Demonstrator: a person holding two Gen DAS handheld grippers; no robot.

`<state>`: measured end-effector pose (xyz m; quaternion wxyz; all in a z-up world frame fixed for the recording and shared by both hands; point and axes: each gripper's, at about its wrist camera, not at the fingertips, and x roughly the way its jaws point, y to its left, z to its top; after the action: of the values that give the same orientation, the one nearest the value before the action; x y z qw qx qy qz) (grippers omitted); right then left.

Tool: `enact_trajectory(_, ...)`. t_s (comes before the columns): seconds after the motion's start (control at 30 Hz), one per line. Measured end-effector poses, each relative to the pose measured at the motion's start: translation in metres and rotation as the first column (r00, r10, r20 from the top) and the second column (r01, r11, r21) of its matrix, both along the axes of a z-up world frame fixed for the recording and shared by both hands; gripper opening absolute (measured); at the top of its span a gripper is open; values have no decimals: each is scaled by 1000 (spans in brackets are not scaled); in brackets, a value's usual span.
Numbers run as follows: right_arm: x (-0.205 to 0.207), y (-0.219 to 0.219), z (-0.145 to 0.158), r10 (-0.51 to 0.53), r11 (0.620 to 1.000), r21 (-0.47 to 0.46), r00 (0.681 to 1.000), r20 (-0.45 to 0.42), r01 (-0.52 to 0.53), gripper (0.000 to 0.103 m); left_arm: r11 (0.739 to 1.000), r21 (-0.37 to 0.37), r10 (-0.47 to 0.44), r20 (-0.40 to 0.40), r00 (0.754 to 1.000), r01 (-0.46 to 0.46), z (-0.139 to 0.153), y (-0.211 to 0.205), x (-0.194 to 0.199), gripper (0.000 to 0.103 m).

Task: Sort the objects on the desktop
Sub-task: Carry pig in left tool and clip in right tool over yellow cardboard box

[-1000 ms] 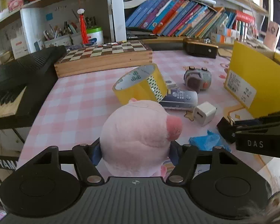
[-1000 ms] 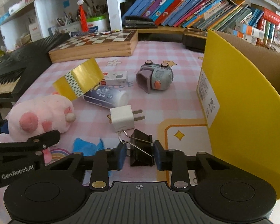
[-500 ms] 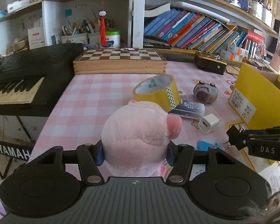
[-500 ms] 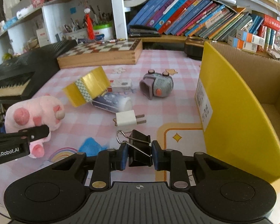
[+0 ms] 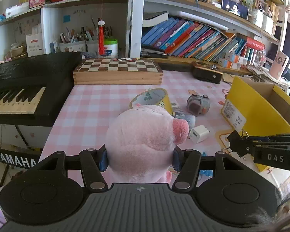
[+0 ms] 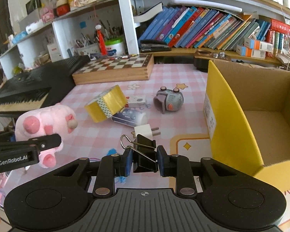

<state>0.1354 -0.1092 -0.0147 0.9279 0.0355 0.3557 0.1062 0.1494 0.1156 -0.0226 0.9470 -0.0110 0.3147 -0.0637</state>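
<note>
Yellow cardboard box point(image 6: 247, 119) stands open at the right edge of the table point(image 5: 90, 112); its visible floor is bare cardboard, no item seen inside. A white label sits on its outer yellow wall.

Left tool point(image 5: 140, 159) is clenched on a pink plush pig point(image 5: 145, 143), held clear above the table near its front edge, snout toward the box. Right tool point(image 6: 144, 161) grips a black binder clip point(image 6: 145, 154) between its blue pads, wire handles up, lifted just left of the box's near wall.

On the table between tools and box: white charger plug point(image 6: 145, 131), small blue-white pouch point(image 6: 129, 117), yellow tape roll point(image 6: 106, 103) tilted against it, small white box point(image 6: 136, 100), grey toy camera point(image 6: 169, 100). Blue scrap point(image 6: 112, 151) lies near the front edge. Chessboard case point(image 5: 118, 73) sits at the far edge; keyboard point(image 5: 23, 90) flanks the left edge.
</note>
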Motion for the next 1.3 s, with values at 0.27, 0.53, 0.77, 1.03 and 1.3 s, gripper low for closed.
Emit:
enact_trajectory(0.27,-18,6,9,53,999,-13,999,0,-53,26,1000,-20,4,1,1000,-4,7,4,-13,56)
enact_trajectory(0.53,-32,8,20,103,995,-12,995,1,-103,26,999,-41,14,-1,1000,-14,14,6,-30,56)
enact_trajectory(0.77,-50,7,33,119,993,4,993,-8,-119,26,999,-47,13,0,1000,-13,25,8,-49,56)
enact_trajectory(1.03,-69,7,45,143,990,12,990,-7,-143,26,999,-38,16,10,1000,-16,42,13,-72,56)
enact_trajectory(1.3,-91,0,52,141,990,14,990,-10,-140,26,999,-43,-7,-7,1000,6,49,8,-95,56)
